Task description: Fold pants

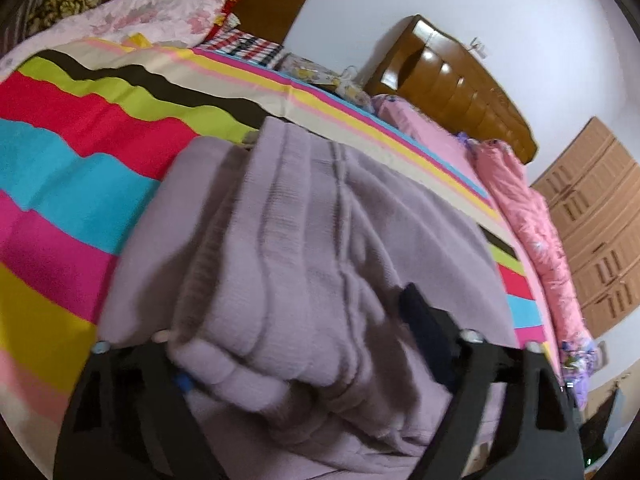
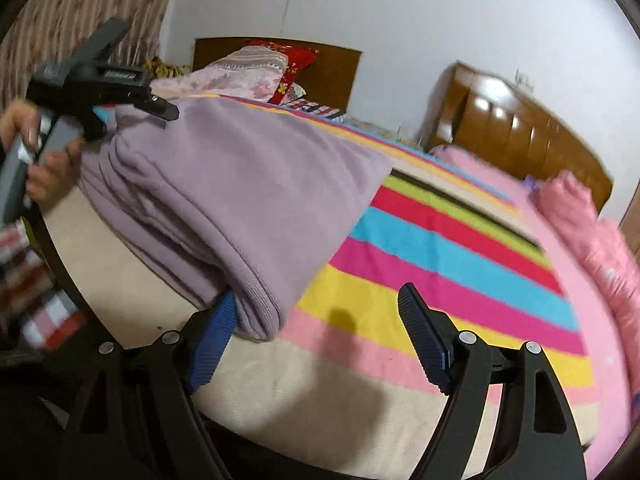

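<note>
Folded lilac pants point(image 1: 304, 216) lie in a thick stack on the striped bed cover point(image 1: 80, 168). My left gripper point(image 1: 288, 320) straddles the stack's near end. Fabric covers its left finger and only a bit of blue pad point(image 1: 182, 382) shows. The right finger point(image 1: 420, 320) rests against the cloth, so the jaws look closed on the bundle. From the right wrist view the pants point(image 2: 240, 184) spread to the left, with the left gripper point(image 2: 160, 110) on their far end in a person's hand point(image 2: 44, 176). My right gripper point(image 2: 316, 320) is open; its left pad point(image 2: 212, 344) touches the ribbed hem point(image 2: 260, 312).
A pink quilt point(image 2: 600, 248) runs along the bed's right side below a wooden headboard point(image 2: 520, 136). Pillows and a floral blanket point(image 1: 168, 8) are piled at the far end. A wooden wardrobe point(image 1: 592, 232) stands at the right. The bed's near edge point(image 2: 120, 280) curves by my right gripper.
</note>
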The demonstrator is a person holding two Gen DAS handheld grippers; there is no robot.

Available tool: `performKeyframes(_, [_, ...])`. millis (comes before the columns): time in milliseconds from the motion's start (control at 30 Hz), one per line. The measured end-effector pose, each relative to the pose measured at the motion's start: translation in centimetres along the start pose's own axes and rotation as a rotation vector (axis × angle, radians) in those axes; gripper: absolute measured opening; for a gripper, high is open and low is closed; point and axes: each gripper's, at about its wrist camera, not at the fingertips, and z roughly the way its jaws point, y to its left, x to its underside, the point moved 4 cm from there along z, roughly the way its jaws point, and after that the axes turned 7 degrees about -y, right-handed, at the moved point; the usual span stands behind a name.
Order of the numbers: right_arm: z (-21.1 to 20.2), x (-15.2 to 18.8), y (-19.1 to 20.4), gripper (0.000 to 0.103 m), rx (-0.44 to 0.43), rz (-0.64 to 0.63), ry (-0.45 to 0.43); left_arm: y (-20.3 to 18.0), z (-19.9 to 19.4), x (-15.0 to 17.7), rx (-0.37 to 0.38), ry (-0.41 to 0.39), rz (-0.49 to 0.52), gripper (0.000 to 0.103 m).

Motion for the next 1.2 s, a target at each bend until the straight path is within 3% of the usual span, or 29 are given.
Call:
performKeyframes(33, [-0.1, -0.1, 0.2, 0.079, 0.015, -0.023, -0.011, 0.2, -0.3, 0.0, -0.001, -0.004, -0.006, 0.069])
performKeyframes(100, [-0.1, -0.2, 0.5, 0.079, 0.038, -0.06, -0.026, 0.3, -1.0, -0.2, 0.035, -0.003, -0.045, 0.038])
performKeyframes(167, [0.0, -0.2, 0.6, 0.08, 0.076, -0.097, -0.038, -0.7, -2.6, -1.4, 0.032, -0.037, -0.024, 0.027])
performKeyframes(433, [0.0, -0.8, 0.7, 0.081, 0.143, -0.154, -0.037, -10.6, -12.2, -8.0, 0.239, -0.219, 0.187, 0.023])
performKeyframes(533, [-0.2, -0.9, 0.5, 0.084, 0.144, -0.155, -0.044, -7.0, -12.5, -7.4, 0.209, -0.208, 0.13, 0.023])
performKeyframes(667, [0.3, -0.5, 0.1, 0.084, 0.106, -0.129, -0.029, 3.2, -7.4, -2.2, 0.1, -0.089, -0.127, 0.023])
performKeyframes(700, [0.4, -0.6, 0.2, 0.085, 0.106, -0.139, -0.031, 5.9, -5.6, -0.1, 0.095, -0.047, -0.21, 0.023])
performKeyframes(767, [0.4, -0.7, 0.2, 0.085, 0.11, -0.155, -0.032, 7.2, -5.6, 1.3, 0.178, -0.091, -0.273, 0.024])
performKeyframes(867, [0.5, -0.8, -0.2, 0.085, 0.103, -0.14, -0.022, 5.6, -6.5, 0.4, 0.148, -0.111, -0.213, 0.023])
performKeyframes(1033, [0.0, -1.9, -0.6, 0.085, 0.13, -0.151, -0.036, 1.5, -10.3, -2.4, 0.13, -0.227, -0.074, 0.021])
performKeyframes(1100, [0.6, -1.4, -0.5, 0.085, 0.104, -0.15, -0.004, 2.4, -9.7, -2.1, 0.111, -0.199, -0.076, 0.022])
performKeyframes(1200, [0.9, -0.9, -0.5, 0.087, 0.097, -0.139, -0.002, 6.3, -5.7, 1.0, 0.026, -0.088, -0.158, 0.024])
